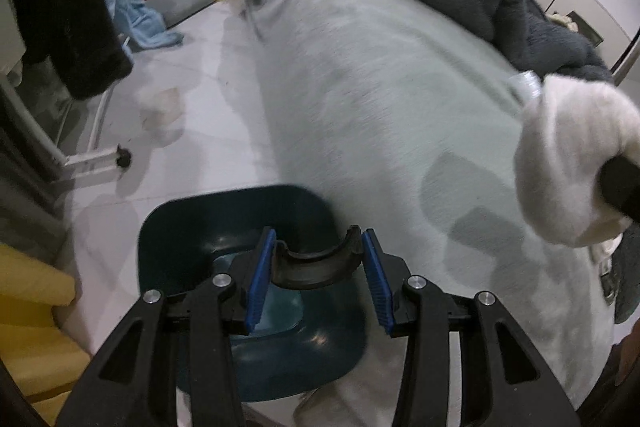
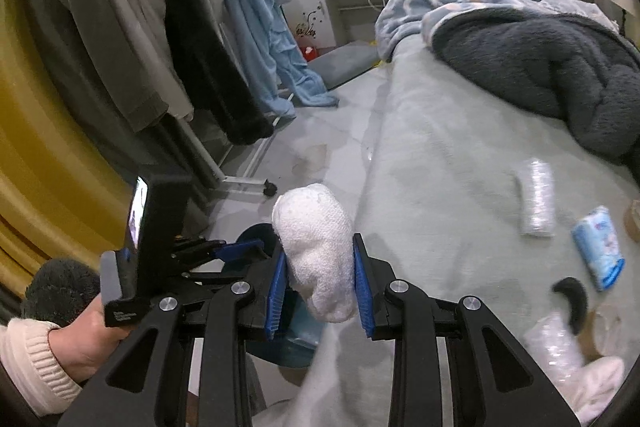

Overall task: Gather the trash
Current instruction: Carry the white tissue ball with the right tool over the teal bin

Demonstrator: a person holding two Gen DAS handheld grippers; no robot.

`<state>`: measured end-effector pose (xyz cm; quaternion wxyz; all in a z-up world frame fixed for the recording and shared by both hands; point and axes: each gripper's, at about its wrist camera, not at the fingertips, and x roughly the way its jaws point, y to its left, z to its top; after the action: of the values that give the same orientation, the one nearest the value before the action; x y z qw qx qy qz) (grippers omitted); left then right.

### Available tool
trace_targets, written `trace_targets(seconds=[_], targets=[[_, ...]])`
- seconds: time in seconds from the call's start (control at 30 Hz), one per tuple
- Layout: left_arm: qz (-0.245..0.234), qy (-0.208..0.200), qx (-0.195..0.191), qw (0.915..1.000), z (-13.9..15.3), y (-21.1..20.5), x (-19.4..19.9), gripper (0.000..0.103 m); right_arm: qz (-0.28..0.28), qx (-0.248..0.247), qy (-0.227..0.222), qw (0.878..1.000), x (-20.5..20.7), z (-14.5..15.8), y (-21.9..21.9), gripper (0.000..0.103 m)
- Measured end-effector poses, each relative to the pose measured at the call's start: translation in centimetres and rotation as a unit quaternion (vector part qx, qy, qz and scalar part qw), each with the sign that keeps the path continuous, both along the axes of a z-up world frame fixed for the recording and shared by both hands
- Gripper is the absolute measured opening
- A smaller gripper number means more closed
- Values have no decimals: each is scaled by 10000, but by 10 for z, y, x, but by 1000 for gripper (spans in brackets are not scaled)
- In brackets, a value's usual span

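A white cloth wad [image 2: 316,259] is clamped in the right gripper [image 2: 320,291] and a curved black piece [image 1: 316,263] in the left gripper [image 1: 316,279], both above the dark blue bin [image 1: 176,227] beside the bed [image 1: 380,107], so each should be centred over the opening before being let go.

white sock [image 2: 320,251] | dark teal bin [image 1: 240,219] | pale green bedsheet [image 1: 360,87] | charcoal blanket [image 2: 540,67]

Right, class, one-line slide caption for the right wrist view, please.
Right gripper clamps a white sock above the dark blue bin beside the bed.
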<state>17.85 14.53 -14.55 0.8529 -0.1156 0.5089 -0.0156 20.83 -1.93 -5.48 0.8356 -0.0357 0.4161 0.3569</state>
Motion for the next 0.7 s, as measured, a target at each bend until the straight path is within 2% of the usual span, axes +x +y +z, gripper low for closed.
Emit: trace_targets(seconds=[0.37,0.53,0.6,0.7], targets=[[5,667,-141,9977,-34,40,-16,47,10,-134,446,9989,4,-25,44,31],[0,853,-198,9962,-38,47,-23,49,102,-297,644,9974,3,-41,67,31],[-17,862,-170,9961,-37,50,-26,51,141,-377,716,9966,2,-50,76,31],[2,805,-201,9965,-32,57,-31,63,179,-512,801,9953,1,-64,87,31]])
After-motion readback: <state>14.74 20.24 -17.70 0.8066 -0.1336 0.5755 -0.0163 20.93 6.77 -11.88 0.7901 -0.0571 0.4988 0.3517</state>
